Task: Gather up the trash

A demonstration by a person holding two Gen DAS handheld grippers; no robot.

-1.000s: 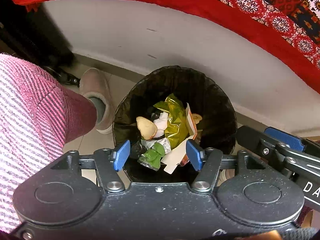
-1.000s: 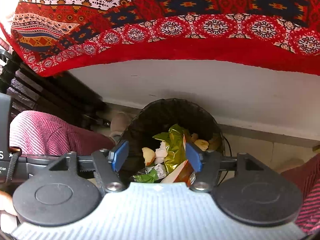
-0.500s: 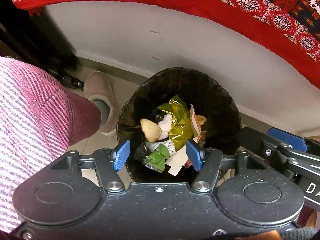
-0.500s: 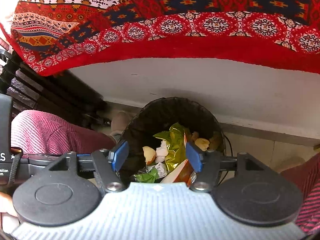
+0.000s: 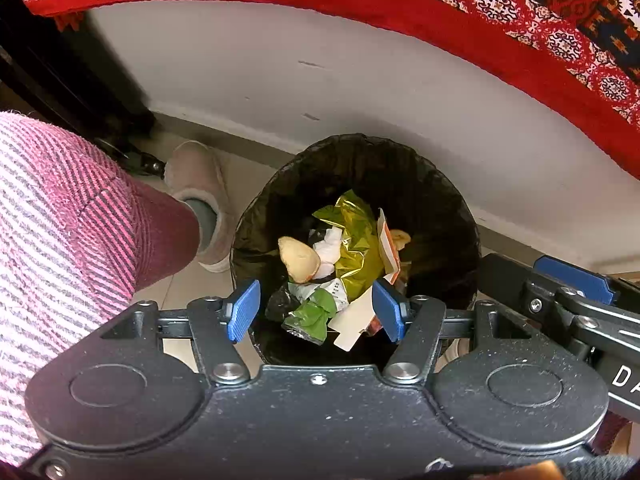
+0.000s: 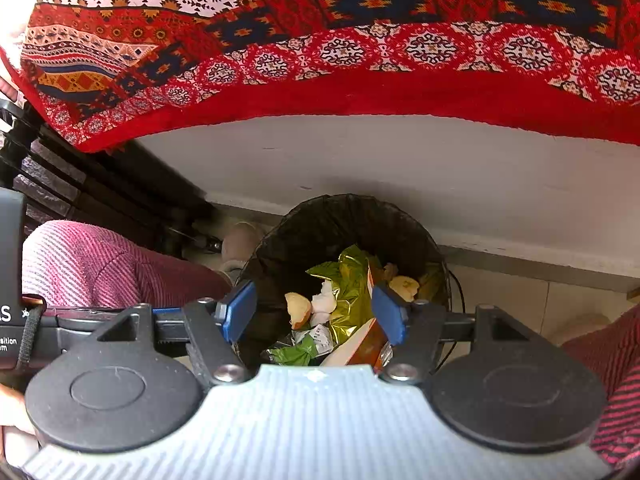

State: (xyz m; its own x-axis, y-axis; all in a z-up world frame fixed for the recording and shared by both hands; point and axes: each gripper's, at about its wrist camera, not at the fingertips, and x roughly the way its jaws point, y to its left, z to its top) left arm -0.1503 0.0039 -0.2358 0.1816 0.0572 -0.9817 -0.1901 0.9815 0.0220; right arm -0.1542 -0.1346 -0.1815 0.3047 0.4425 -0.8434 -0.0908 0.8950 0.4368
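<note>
Tiled floor (image 5: 188, 284) by a white wall (image 5: 320, 80), w/ a red patterned cloth (image 6: 320, 40) overhanging up top. Trash bin (image 5: 440, 208) w/ black liner stands against the wall base. Inside: gold foil wrapper (image 5: 356, 244), bread piece (image 5: 298, 258), white crumpled paper (image 5: 330, 244), green wrapper (image 5: 314, 314), white/orange card carton (image 5: 386, 240), plus a 2nd bread bit (image 6: 404, 282) at the far side.

Left gripper (image 5: 316, 310) hangs above the bin pointing nearly straight down, fingers about half apart, nothing btwn the blue pads. Right gripper (image 6: 314, 312) is angled in from the side, also parted wide & empty. Its body shows at the left view's right edge.

Judgement: both loads look dropped, so the step is prob. clearing away from the bin. To do it well: lift straight up before swinging sideways, so the fingers don't snag the liner rim or tip the bin. Keep both grippers apart; they sit close. Mind the person's slippered foot (image 5: 200, 196) just beside the bin & the striped pink sleeve (image 5: 52, 240).
</note>
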